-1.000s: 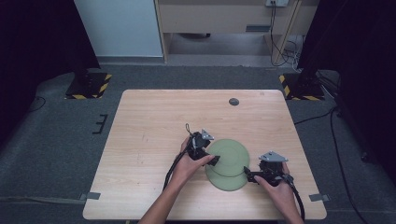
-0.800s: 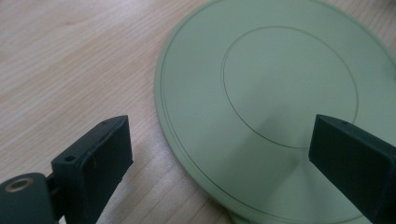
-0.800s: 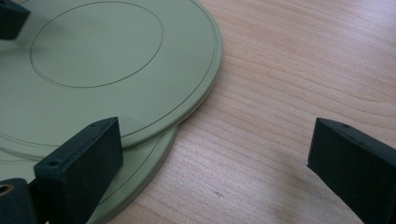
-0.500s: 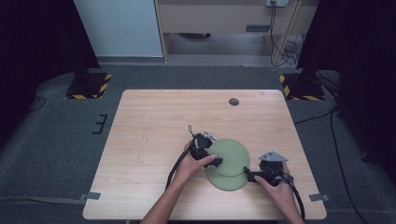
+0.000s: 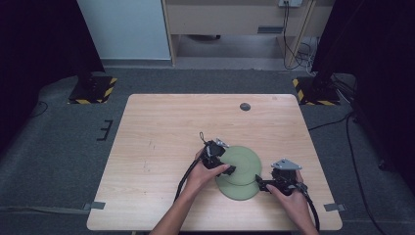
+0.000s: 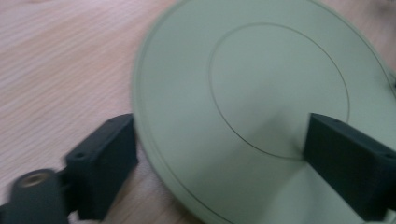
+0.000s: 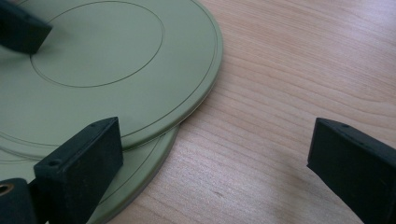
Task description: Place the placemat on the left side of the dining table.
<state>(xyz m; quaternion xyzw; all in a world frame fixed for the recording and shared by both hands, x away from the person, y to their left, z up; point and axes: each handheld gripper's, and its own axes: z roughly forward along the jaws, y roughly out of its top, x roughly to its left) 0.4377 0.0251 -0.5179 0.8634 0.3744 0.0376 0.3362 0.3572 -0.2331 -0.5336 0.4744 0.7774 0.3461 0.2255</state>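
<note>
Since the earlier frames, the upper green plate [image 5: 241, 164] has slid toward the far side, so more of the lower plate [image 5: 240, 190] shows near the person. From the high view, both plates lie overlapped on the near right part of the wooden table [image 5: 161, 132]; the left gripper [image 5: 219, 159] is at their left edge, the right gripper [image 5: 266, 185] at their right edge. A small dark disc [image 5: 244, 106] lies far off, well apart.

From the left gripper view, the jaws are spread, one over the upper plate [image 6: 261, 93], one beside its rim.

From the right gripper view, the jaws stand wide apart; one touches the plates' edge [image 7: 140, 135], the other is over bare wood.
</note>
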